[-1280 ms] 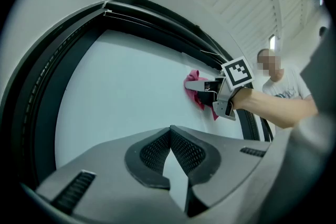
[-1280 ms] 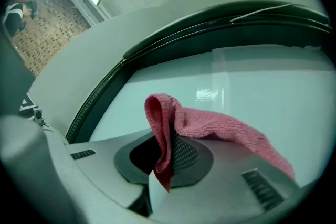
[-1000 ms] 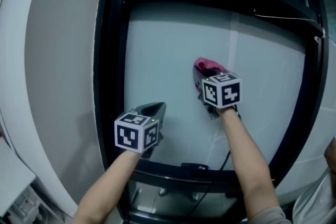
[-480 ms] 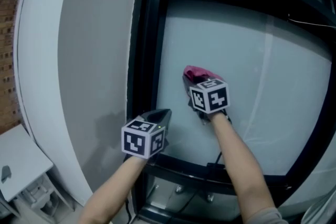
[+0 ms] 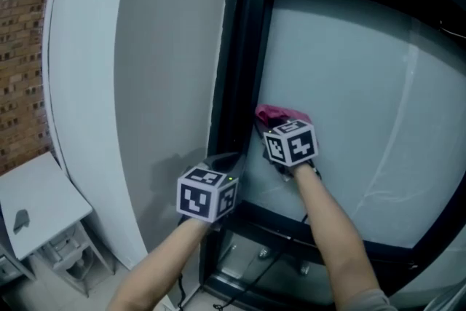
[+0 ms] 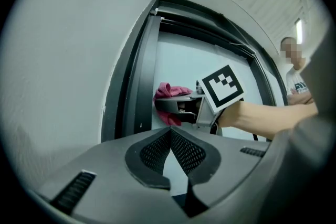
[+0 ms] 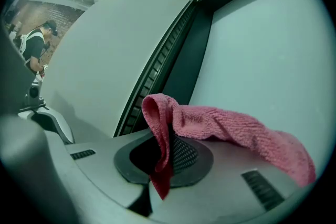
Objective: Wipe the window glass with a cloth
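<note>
Jaws of right gripper (image 7: 165, 152) tight on pink cloth (image 7: 231, 126), of left gripper (image 6: 170, 139) together.

No word, number or brand can be read anywhere. The white cube (image 5: 207, 193) on the left gripper (image 5: 224, 159) and its twin on the right gripper (image 5: 271, 129) bear only black square marker patterns, no letters. Dark print on a bystander's white shirt (image 6: 298, 85) is too small to read.
</note>
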Demonstrator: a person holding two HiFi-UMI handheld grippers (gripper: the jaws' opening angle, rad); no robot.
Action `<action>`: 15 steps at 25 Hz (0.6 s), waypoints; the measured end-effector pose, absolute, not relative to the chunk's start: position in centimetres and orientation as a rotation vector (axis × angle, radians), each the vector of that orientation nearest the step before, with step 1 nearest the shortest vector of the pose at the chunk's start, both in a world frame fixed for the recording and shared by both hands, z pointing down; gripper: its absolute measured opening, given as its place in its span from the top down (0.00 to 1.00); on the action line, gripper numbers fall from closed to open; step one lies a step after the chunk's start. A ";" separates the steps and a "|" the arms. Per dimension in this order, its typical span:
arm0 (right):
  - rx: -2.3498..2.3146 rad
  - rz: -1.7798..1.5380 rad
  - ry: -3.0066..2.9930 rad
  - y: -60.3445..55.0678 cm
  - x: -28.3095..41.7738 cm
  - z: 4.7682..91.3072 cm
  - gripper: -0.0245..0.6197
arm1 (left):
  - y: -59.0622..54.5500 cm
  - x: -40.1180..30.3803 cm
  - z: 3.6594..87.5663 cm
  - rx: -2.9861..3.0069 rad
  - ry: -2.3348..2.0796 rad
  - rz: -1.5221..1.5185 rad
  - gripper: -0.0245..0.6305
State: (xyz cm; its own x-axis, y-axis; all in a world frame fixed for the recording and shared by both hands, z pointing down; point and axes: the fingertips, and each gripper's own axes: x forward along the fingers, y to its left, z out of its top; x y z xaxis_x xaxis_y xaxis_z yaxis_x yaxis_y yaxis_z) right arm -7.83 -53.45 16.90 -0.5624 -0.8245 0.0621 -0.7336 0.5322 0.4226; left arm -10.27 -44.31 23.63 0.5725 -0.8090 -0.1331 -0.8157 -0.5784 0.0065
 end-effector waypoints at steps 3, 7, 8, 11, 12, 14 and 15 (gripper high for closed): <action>1.296 -0.493 -2.504 -54.0 -8.1 18.9 0.94 | -44.6 -11.2 24.2 -2.734 1.435 0.175 0.96; 1.270 -0.493 -2.487 -54.0 -8.0 20.3 0.94 | -45.1 -11.3 24.7 -2.738 1.444 0.165 0.95; 1.269 -0.498 -2.487 -53.8 -7.9 20.3 0.94 | -45.2 -11.1 24.8 -2.742 1.440 0.162 0.96; 1.285 -0.531 -2.474 -53.1 -7.4 19.6 0.94 | -45.4 -10.4 24.9 -2.748 1.423 0.155 0.96; 1.295 -0.548 -2.465 -52.8 -7.0 19.2 0.94 | -45.4 -10.1 24.9 -2.750 1.417 0.154 0.96; 1.321 -0.584 -2.444 -52.2 -5.9 18.3 0.94 | -45.3 -9.4 24.7 -2.758 1.400 0.155 0.96; 1.339 -0.601 -2.434 -51.9 -5.2 17.7 0.94 | -45.3 -9.0 24.6 -2.762 1.390 0.156 0.95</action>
State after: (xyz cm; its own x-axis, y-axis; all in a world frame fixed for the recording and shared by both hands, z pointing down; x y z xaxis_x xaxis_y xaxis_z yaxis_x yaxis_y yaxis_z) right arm -5.21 -51.89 17.69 -0.5214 -0.8514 0.0582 -0.7265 0.4786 0.4930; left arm -9.04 -45.27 24.61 0.5920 -0.7984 -0.1104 -0.8030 -0.5960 0.0042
